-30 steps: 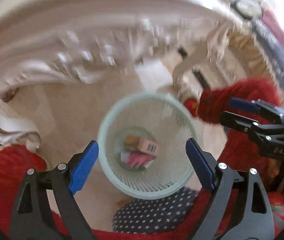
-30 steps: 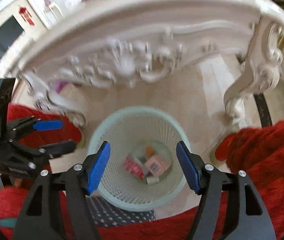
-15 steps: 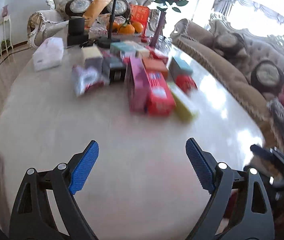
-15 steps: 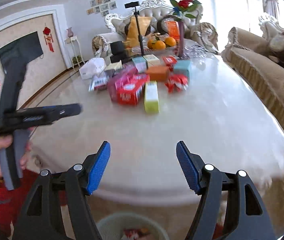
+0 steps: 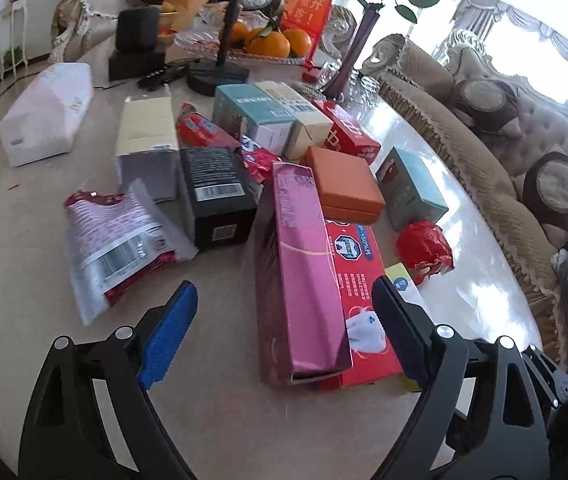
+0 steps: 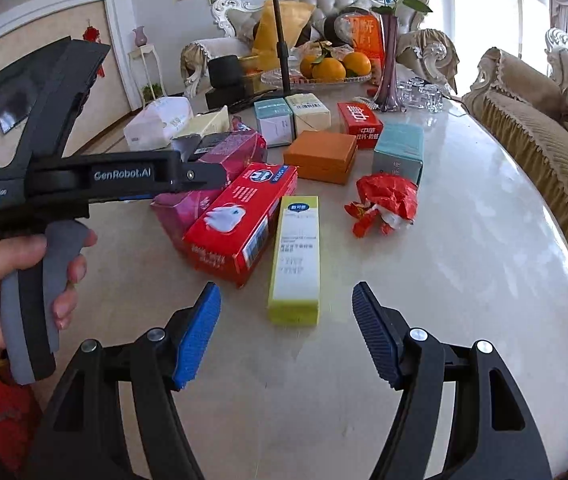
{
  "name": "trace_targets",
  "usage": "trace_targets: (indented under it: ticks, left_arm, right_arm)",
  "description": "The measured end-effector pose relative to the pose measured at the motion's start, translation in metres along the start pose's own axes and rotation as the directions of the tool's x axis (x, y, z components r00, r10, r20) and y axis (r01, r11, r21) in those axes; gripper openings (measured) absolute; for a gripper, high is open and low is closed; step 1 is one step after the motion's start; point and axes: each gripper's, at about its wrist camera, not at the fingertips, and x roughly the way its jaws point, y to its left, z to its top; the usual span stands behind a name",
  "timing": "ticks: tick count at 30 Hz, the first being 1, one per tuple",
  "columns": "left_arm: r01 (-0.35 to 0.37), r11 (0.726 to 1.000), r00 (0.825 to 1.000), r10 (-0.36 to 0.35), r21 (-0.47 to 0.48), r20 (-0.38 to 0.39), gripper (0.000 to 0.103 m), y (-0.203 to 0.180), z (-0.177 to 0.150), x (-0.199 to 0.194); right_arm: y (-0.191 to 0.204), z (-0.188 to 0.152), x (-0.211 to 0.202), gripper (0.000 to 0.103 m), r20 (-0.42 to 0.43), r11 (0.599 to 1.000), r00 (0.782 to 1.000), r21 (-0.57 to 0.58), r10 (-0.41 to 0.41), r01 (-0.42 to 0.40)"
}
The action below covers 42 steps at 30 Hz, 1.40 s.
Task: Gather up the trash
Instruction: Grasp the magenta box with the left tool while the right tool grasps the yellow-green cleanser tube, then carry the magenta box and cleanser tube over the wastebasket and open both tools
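The trash is lying as a loose cluster of empty packaging on the pale marble table [image 6: 484, 280]; from the left: a white tissue pack [image 5: 45, 114] is sitting apart, a silver-and-red foil bag [image 5: 115, 248] is lying flat, a black box [image 5: 215, 196] is standing beside it, and a long pink carton [image 5: 304, 272] is leaning against a red box [image 6: 239, 220]; a yellow-green box [image 6: 296, 260] is lying just right of the red one; an orange box [image 6: 322, 156] and a teal box [image 6: 400, 152] are sitting behind; a crumpled red wrapper [image 6: 384, 200] is resting at the right edge of the cluster; a glass dish [image 6: 316, 76] at the far end is holding oranges [image 6: 328, 68]; a purple vase [image 6: 390, 68] with a rose is standing beside it; the left gripper [image 5: 284, 330] is hovering wide and empty, the pink carton's near end showing between its fingers; the right gripper [image 6: 286, 334] is standing moderately apart, empty, near the yellow-green box's near end
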Motion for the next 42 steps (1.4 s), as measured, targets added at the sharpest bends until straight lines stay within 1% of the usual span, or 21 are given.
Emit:
trace_targets:
  ticks: [3, 6, 8, 10, 14, 16, 17, 19, 20, 21, 22, 24, 28, 31, 32, 35, 37, 38, 40, 41, 42]
  left_arm:
    - [-0.015, 1.000, 1.000, 0.015, 0.021, 0.000, 0.086, 0.000, -0.001, 0.004]
    - [-0.063, 0.997, 0.998, 0.062, 0.034, 0.012, 0.086, 0.011, -0.002, 0.001]
    - [-0.046, 0.999, 0.999, 0.046, 0.013, -0.001, 0.083, 0.019, -0.002, 0.002]
    - [-0.050, 0.998, 0.999, 0.051, 0.022, -0.017, 0.074, 0.018, -0.002, 0.007]
    - [-0.035, 0.998, 0.998, 0.037, 0.050, -0.044, 0.064, 0.012, -0.003, 0.017]
    - [-0.039, 0.998, 0.997, 0.042, 0.043, -0.058, 0.052, 0.013, -0.002, 0.022]
    - [-0.027, 0.999, 0.997, 0.029, 0.038, -0.065, 0.049, 0.013, -0.001, 0.023]
    - [0.001, 0.999, 0.997, 0.002, 0.037, -0.077, 0.037, 0.013, 0.001, 0.025]
    - [0.012, 0.999, 0.997, -0.008, 0.044, -0.083, 0.034, 0.012, 0.002, 0.026]
    - [0.017, 0.998, 0.997, -0.012, 0.061, -0.082, 0.028, 0.009, 0.001, 0.026]
    - [0.002, 0.997, 0.997, 0.004, 0.075, -0.078, 0.028, 0.007, 0.001, 0.025]
    - [-0.029, 0.996, 0.998, 0.035, 0.089, -0.061, 0.028, 0.005, -0.001, 0.023]
    - [-0.010, 0.998, 0.999, 0.012, 0.062, -0.032, 0.028, 0.009, -0.001, 0.008]
    - [-0.012, 0.997, 1.000, 0.012, 0.080, 0.003, 0.028, 0.007, -0.005, -0.015]
    - [-0.006, 0.996, 1.000, 0.005, 0.092, 0.019, 0.028, 0.006, -0.011, -0.030]
    - [0.008, 0.993, 0.998, -0.015, 0.120, 0.058, 0.028, 0.000, -0.031, -0.068]
    - [0.030, 0.988, 0.996, -0.043, 0.154, 0.079, 0.028, -0.007, -0.058, -0.101]
    - [0.042, 0.985, 0.995, -0.057, 0.168, 0.086, 0.028, -0.011, -0.071, -0.116]
    - [0.068, 0.976, 0.992, -0.088, 0.205, 0.092, 0.028, -0.021, -0.109, -0.149]
    - [0.080, 0.971, 0.991, -0.103, 0.225, 0.089, 0.028, -0.025, -0.127, -0.161]
    - [0.104, 0.965, 0.990, -0.124, 0.242, 0.070, 0.028, -0.031, -0.156, -0.176]
  right_arm:
    - [-0.003, 0.001, 0.009, 0.065, -0.029, 1.000, 1.000, 0.014, -0.003, 0.003]
    - [-0.007, -0.003, 0.013, 0.065, -0.046, 0.998, 0.997, -0.011, -0.060, 0.059]
    - [-0.013, -0.005, 0.015, 0.065, -0.049, 0.997, 0.996, -0.004, -0.072, 0.072]
    - [-0.017, -0.003, 0.020, 0.065, -0.071, 0.998, 0.996, 0.018, -0.060, 0.062]
    - [-0.011, 0.002, 0.029, 0.064, -0.107, 0.999, 0.993, -0.015, -0.045, 0.044]
    - [-0.007, 0.005, 0.030, 0.064, -0.111, 0.998, 0.993, -0.042, -0.052, 0.047]
    - [-0.004, 0.007, 0.032, 0.064, -0.114, 0.997, 0.992, -0.060, -0.061, 0.054]
    - [-0.002, 0.009, 0.037, 0.062, -0.127, 0.995, 0.989, -0.082, -0.071, 0.061]
    - [-0.002, 0.010, 0.039, 0.062, -0.135, 0.995, 0.988, -0.083, -0.073, 0.062]
    - [-0.002, 0.011, 0.039, 0.049, -0.130, 0.995, 0.989, -0.080, -0.076, 0.066]
    - [-0.002, 0.012, 0.038, 0.030, -0.126, 0.994, 0.989, -0.076, -0.081, 0.072]
    - [-0.003, 0.012, 0.037, 0.028, -0.135, 0.996, 0.988, -0.062, -0.072, 0.064]
    - [-0.001, 0.006, 0.026, 0.028, -0.105, 0.995, 0.991, -0.066, -0.078, 0.072]
    - [-0.005, 0.004, 0.007, 0.028, -0.066, 0.996, 0.994, -0.032, -0.088, 0.086]
    - [-0.009, 0.003, -0.006, 0.028, -0.043, 0.997, 0.996, -0.004, -0.081, 0.081]
    - [-0.015, -0.004, -0.037, 0.028, 0.005, 0.997, 1.000, 0.073, -0.016, 0.016]
    - [-0.014, -0.018, -0.067, 0.028, 0.045, 0.994, 0.998, 0.100, 0.042, -0.046]
    - [-0.009, -0.032, -0.086, 0.028, 0.061, 0.992, 0.995, 0.097, 0.077, -0.083]
    - [0.002, -0.054, -0.111, 0.028, 0.066, 0.990, 0.992, 0.077, 0.112, -0.117]
    - [0.010, -0.075, -0.127, 0.028, 0.055, 0.989, 0.990, 0.067, 0.131, -0.134]
    - [0.014, -0.087, -0.135, 0.028, 0.044, 0.987, 0.989, 0.067, 0.144, -0.146]
